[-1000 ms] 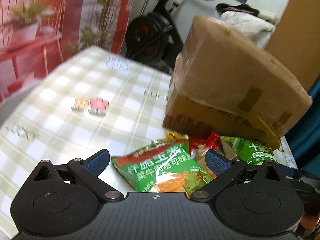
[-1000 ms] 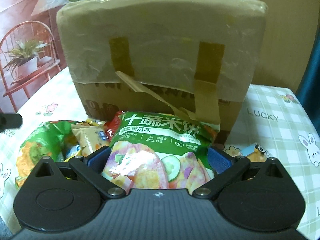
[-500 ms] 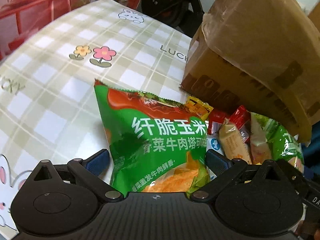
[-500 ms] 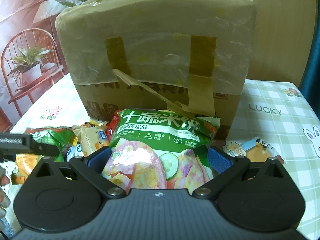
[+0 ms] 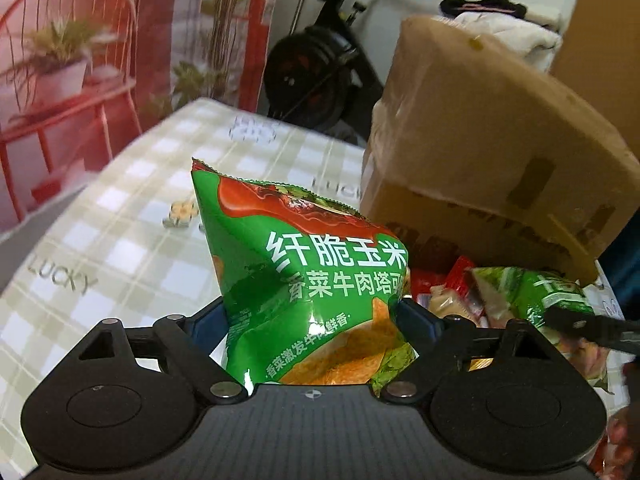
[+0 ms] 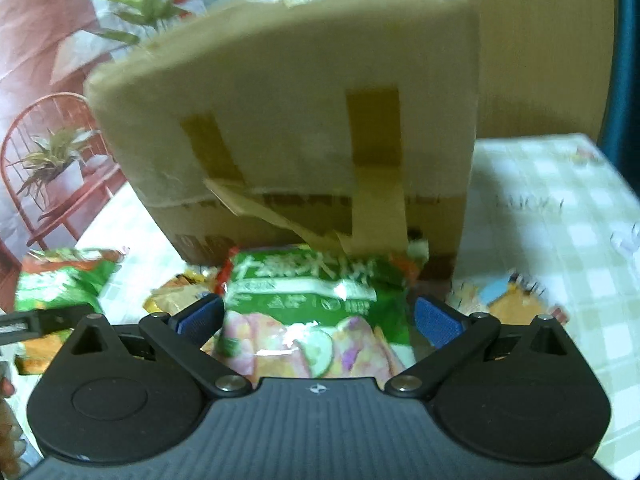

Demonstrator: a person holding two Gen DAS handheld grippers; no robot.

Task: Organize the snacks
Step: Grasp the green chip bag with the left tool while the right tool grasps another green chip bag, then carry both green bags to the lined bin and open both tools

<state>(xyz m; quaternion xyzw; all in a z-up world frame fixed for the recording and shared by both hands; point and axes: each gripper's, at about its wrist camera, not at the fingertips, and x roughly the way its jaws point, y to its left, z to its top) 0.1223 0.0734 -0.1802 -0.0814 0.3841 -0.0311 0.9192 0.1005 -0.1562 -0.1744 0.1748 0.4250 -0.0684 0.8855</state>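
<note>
My left gripper [image 5: 308, 312] is shut on a green corn-chip bag [image 5: 304, 264] with a red top and holds it above the checked tablecloth. The bag also shows at the left of the right wrist view [image 6: 60, 284]. My right gripper [image 6: 316, 316] has its blue pads either side of a green rice-cracker bag [image 6: 312, 304] with cucumber pictures; the frame is blurred and I cannot tell how firmly it is pinched. That bag also shows in the left wrist view [image 5: 548, 292]. Several small snack packets [image 5: 448, 292] lie by the cardboard box [image 6: 304, 128].
The taped cardboard box [image 5: 492, 176] stands at the back of the table [image 5: 120, 216] and leans over the snacks. A small orange and blue packet [image 6: 508, 296] lies to the right of the box. An exercise bike [image 5: 320, 64] stands behind the table.
My left gripper has shut on the corn-chip bag and raised it off the table. My right gripper has moved closer to the box with the rice-cracker bag between its pads.
</note>
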